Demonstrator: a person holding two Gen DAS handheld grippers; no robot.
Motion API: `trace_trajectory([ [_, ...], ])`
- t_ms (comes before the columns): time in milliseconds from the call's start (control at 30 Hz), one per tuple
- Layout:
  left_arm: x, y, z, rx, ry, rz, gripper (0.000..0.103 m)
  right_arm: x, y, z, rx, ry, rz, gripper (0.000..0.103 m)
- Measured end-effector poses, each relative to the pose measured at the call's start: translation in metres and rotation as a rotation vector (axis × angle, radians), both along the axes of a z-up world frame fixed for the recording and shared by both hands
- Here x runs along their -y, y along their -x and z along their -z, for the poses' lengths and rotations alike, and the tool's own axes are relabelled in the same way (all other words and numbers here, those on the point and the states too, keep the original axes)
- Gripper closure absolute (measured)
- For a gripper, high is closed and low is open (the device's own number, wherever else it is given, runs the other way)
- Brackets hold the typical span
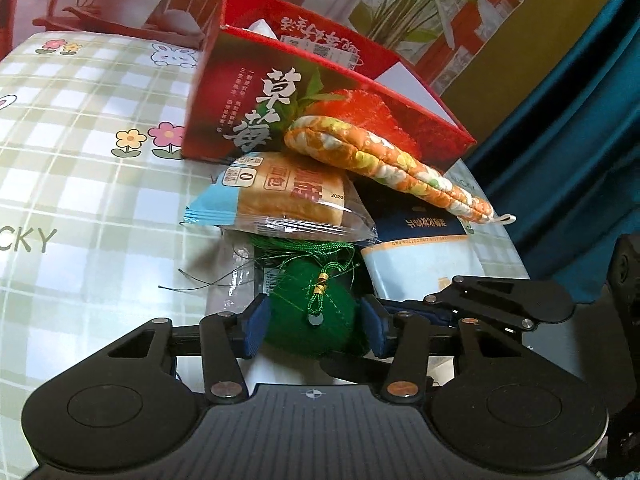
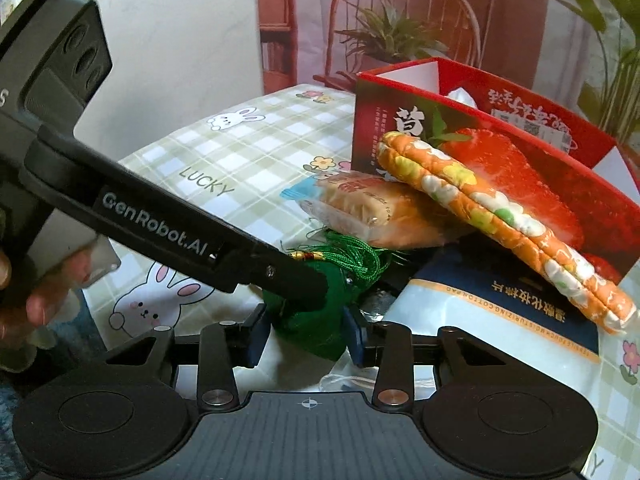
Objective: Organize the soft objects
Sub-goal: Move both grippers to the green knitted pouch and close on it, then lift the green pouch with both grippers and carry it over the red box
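Note:
A green round pouch point(image 1: 312, 320) with a green cord and gold beads lies at the near edge of a pile. My left gripper point(image 1: 315, 330) has its blue pads against both sides of the pouch. In the right wrist view the same pouch point(image 2: 316, 320) sits between the pads of my right gripper point(image 2: 306, 336), with a thin gap on the left side. The left gripper's black finger point(image 2: 296, 280) crosses over the pouch there. A wrapped bread point(image 1: 288, 200), an orange flowered pot holder point(image 1: 384, 164) and a cotton pad pack point(image 1: 424, 248) lie behind.
A red strawberry box point(image 1: 248, 92) stands open at the back, with the pot holder leaning on it. All rests on a green checked cloth point(image 1: 80, 168) with rabbits and flowers. A hand point(image 2: 40, 300) holds the left gripper at the left edge.

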State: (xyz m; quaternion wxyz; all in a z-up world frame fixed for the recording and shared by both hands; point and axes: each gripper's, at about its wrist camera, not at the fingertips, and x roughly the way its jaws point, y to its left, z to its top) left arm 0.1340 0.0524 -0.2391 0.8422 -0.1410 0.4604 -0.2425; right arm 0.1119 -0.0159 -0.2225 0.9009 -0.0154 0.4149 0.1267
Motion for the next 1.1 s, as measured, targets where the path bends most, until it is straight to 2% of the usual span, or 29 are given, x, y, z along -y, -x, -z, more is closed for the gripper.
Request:
trace_trajectory([
  [300,0.001,-0.007,0.011,-0.014,0.014,0.003,0.048,0.004,-0.002,0.006,-0.011,-0.030,0.022,0.066],
  [467,0.001,-0.003,0.000,0.014,0.015,0.008,0.049,0.004,0.002,0.001,0.010,-0.040,0.020,0.067],
  [733,-0.007,0.004,-0.049,0.135,0.053,0.007,0.050,0.015,0.012,-0.038,0.125,-0.110,0.012,0.068],
  [1100,0.006,-0.002,-0.131,0.350,0.059,0.020,0.051,0.029,0.007,-0.105,0.333,-0.063,-0.003,0.068],
])
